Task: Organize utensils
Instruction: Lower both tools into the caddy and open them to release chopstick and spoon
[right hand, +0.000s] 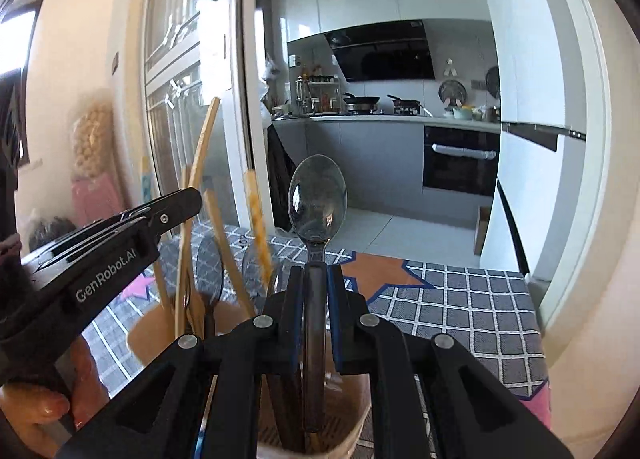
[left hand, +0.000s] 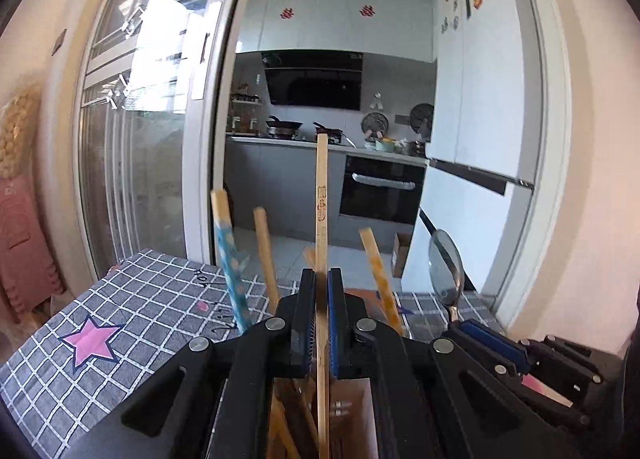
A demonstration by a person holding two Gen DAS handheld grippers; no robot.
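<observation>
Left gripper (left hand: 321, 291) — jaws clamped on one plain wooden chopstick (left hand: 321, 195), long axis upright, its lower end already inside the tan holder (right hand: 348, 415) directly beneath. Right gripper (right hand: 316, 291) — clamped on the handle of one metal spoon (right hand: 317, 199), bowl up, handle tip down in the same holder; each hand is nearest its own piece. Holder contents: roughly four further chopsticks, though overlap and blur make that count uncertain.

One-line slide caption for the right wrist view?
Right gripper holds a metal spoon upright, bowl up, over a tan utensil holder with chopsticks on a checked tablecloth.
</observation>
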